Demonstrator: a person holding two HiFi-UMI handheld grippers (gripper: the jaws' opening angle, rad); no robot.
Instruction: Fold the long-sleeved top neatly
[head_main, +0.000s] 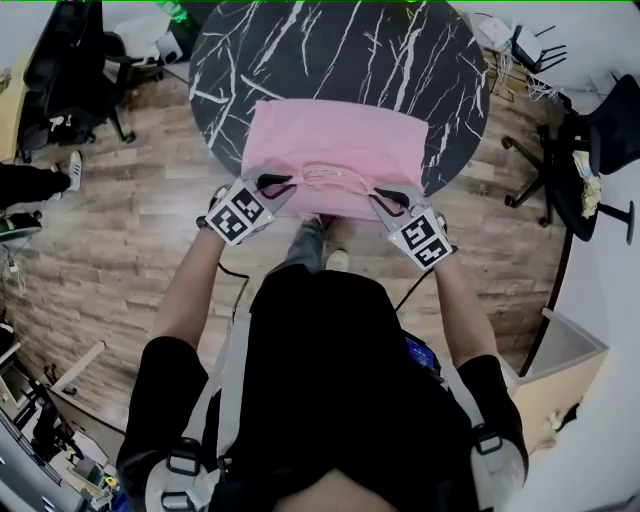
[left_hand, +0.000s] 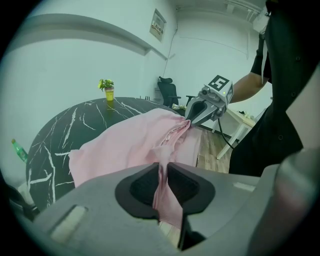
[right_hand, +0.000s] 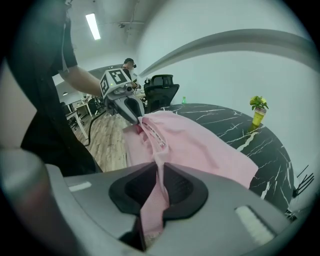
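Note:
The pink long-sleeved top (head_main: 335, 150) lies partly folded on the near side of a round black marble table (head_main: 400, 60), its near edge hanging over the rim. My left gripper (head_main: 283, 186) is shut on the top's near left edge. In the left gripper view, pink cloth (left_hand: 145, 137) runs up between the closed jaws of the left gripper (left_hand: 164, 170). My right gripper (head_main: 383, 200) is shut on the near right edge. The right gripper view shows cloth (right_hand: 195, 142) pinched in the right gripper (right_hand: 160, 172). Each gripper view shows the other gripper at the collar.
A small plant in a yellow pot (right_hand: 258, 111) stands on the table's far side. Black office chairs (head_main: 70, 70) (head_main: 590, 150) flank the table on the wooden floor (head_main: 130, 230). A green bottle (left_hand: 19, 150) shows beyond the table edge. A white desk (left_hand: 245, 122) stands behind.

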